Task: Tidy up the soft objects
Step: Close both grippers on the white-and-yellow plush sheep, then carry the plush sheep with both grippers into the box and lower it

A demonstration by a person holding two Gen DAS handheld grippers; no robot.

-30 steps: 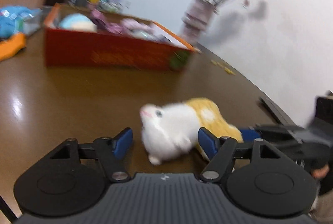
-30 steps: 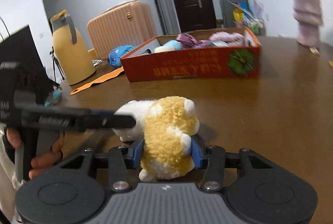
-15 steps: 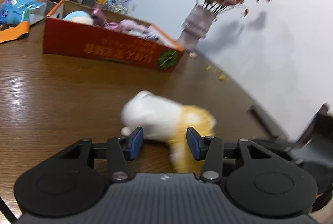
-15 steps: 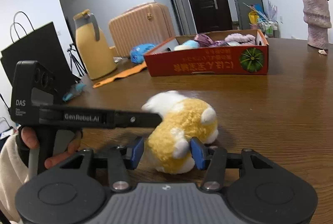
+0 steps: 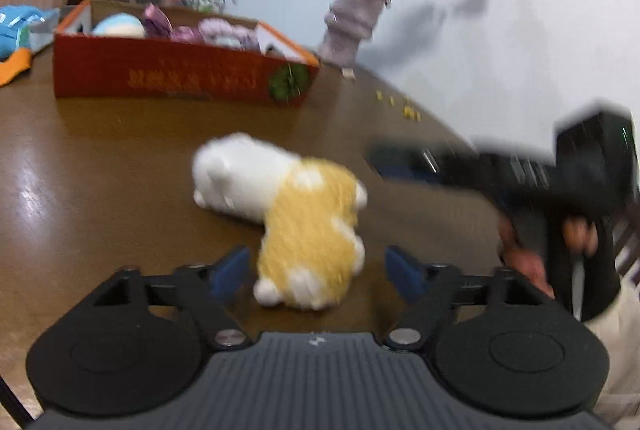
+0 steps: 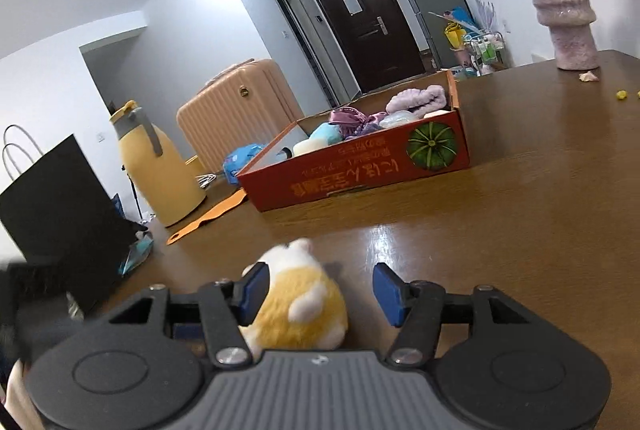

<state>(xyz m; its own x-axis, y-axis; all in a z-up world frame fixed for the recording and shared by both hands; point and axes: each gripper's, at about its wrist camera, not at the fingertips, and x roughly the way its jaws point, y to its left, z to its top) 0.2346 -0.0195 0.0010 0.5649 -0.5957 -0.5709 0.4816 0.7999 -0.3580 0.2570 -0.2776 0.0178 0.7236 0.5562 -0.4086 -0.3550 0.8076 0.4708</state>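
Observation:
A white and yellow plush hamster [image 5: 288, 214] lies on the brown table [image 5: 100, 158]. My left gripper [image 5: 318, 272] is open, its blue pads on either side of the toy's yellow rear. My right gripper [image 6: 320, 292] is open too, with the hamster [image 6: 300, 306] between its pads, close to the left one. The right gripper's body [image 5: 560, 182] shows blurred at the right of the left wrist view. A red cardboard box [image 6: 360, 174] holding several soft items stands farther back; it also shows in the left wrist view [image 5: 180, 74].
A pink vase with flowers [image 5: 352, 22] stands behind the box near the wall. A yellow jug [image 6: 156, 170], a black paper bag [image 6: 60, 214] and an orange strip [image 6: 208, 216] are at the table's left. A suitcase [image 6: 236, 114] stands beyond.
My right gripper has opened and let go of the hamster. My left gripper closed partway, then opened wide again. The toy turned and now rests on the table.

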